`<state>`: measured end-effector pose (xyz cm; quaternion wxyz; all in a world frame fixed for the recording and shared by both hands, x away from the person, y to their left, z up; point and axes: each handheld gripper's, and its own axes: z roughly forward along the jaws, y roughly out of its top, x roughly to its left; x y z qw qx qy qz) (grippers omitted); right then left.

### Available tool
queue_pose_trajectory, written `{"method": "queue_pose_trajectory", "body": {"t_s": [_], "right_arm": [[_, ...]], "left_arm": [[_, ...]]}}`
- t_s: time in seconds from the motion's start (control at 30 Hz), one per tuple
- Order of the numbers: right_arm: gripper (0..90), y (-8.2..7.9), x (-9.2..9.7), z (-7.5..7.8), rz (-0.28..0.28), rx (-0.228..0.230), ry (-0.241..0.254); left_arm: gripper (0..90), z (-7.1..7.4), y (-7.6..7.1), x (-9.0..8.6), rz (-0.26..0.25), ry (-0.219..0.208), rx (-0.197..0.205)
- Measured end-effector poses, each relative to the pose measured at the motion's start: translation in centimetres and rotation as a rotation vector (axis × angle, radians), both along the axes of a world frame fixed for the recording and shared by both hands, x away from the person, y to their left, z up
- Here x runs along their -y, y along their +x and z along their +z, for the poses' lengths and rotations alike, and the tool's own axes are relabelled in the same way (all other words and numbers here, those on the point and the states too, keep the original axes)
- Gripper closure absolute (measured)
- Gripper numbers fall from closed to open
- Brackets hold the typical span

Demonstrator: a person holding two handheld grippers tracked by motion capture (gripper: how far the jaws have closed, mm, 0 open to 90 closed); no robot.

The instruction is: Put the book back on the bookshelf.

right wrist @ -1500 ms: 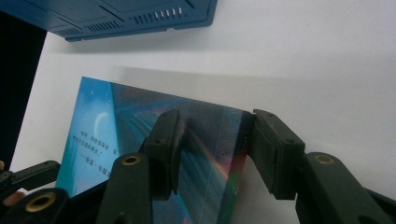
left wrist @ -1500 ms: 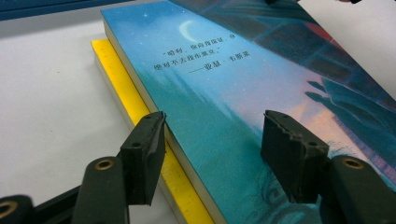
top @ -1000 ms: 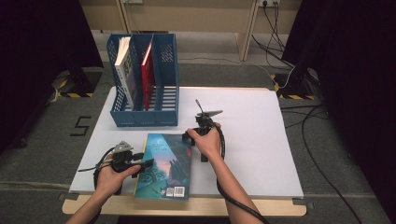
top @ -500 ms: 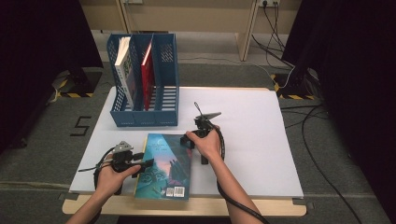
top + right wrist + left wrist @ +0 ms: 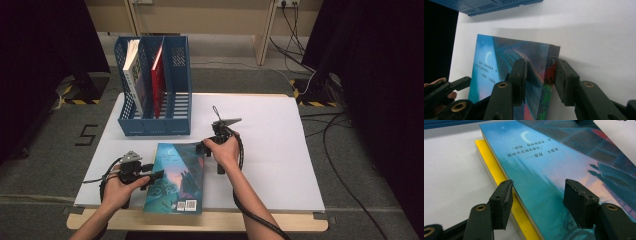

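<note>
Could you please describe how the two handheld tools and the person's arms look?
Both tools, left and right, are black, with ribbed rectangular pads and brass-coloured rivets. Each carries a grey three-cornered plate and trails a black cable. The forearms are bare, with no sleeves visible.

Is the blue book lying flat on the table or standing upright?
Lying flat. The blue book rests cover-up on the white table; the left gripper view shows a yellow book under it.
</note>
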<state>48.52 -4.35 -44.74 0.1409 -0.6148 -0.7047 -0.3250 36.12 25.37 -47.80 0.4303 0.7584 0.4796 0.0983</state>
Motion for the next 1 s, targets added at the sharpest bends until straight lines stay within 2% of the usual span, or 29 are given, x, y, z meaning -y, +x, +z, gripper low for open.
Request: {"method": "queue_pose_trajectory", "body": {"t_s": [0.23,0.37,0.5,0.87,1.0], "right_arm": [[63.9,-0.3,-0.3,0.6,0.006,0.025,-0.016],[65.7,-0.3,-0.2,0.5,-0.004,0.023,0.002],[69.5,-0.4,0.3,1.2,-0.020,0.023,0.056],[72.8,-0.9,1.8,3.3,-0.043,0.056,0.055],[73.7,-1.0,2.7,3.8,-0.058,0.069,0.063]], "left_arm": [[40.4,0.0,0.0,-0.1,-0.001,-0.002,-0.002],[40.5,0.0,-0.1,0.0,0.009,0.002,0.001],[40.8,0.1,0.0,0.1,0.010,0.007,0.006],[40.7,0.2,0.9,1.8,-0.025,0.005,0.008],[41.8,0.2,1.3,2.3,-0.034,-0.012,0.018]]}}
